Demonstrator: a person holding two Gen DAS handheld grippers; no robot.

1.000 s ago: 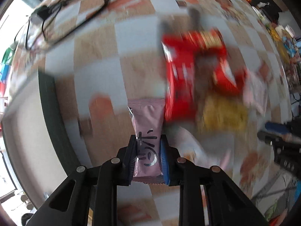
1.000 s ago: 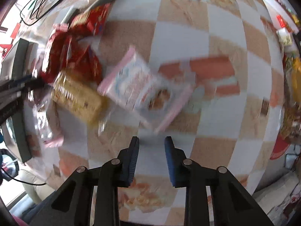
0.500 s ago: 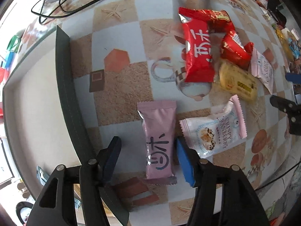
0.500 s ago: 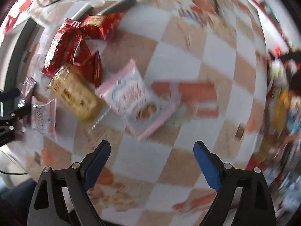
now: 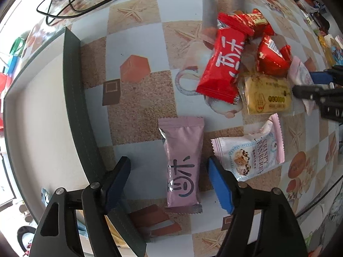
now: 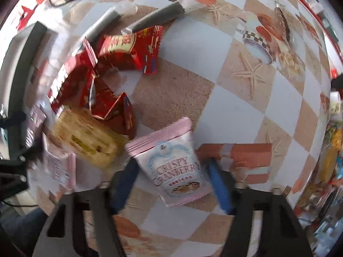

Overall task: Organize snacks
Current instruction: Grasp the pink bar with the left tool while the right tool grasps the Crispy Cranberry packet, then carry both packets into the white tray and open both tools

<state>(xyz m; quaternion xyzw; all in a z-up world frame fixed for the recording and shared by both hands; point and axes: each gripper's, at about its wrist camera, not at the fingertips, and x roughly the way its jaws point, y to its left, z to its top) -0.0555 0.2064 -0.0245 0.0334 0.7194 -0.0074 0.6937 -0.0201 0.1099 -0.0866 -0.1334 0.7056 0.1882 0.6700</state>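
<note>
A pink snack packet [image 5: 182, 162] lies flat on the tablecloth between the fingers of my open left gripper [image 5: 169, 180], untouched by them. Beside it lies a pink-and-white Crispy Cranberry packet [image 5: 250, 152]. A second Crispy Cranberry packet [image 6: 173, 165] lies between the fingers of my open right gripper [image 6: 171, 180]; it shows in the left wrist view [image 5: 300, 75] under the right gripper [image 5: 310, 85]. A pile of red packets [image 5: 225, 64] and a yellow biscuit packet [image 5: 265, 94] sits further out.
A grey tray with a dark rim [image 5: 75, 98] lies to the left of the packets. Two grey tube packets [image 6: 158, 17] lie beyond the red pile. Black cables [image 5: 70, 2] run across the far left. More goods crowd the table's right edge [image 6: 330, 150].
My left gripper opened and released the pink packet onto the table by the tray. My right gripper opened wide and moved down around the Crispy Cranberry packet.
</note>
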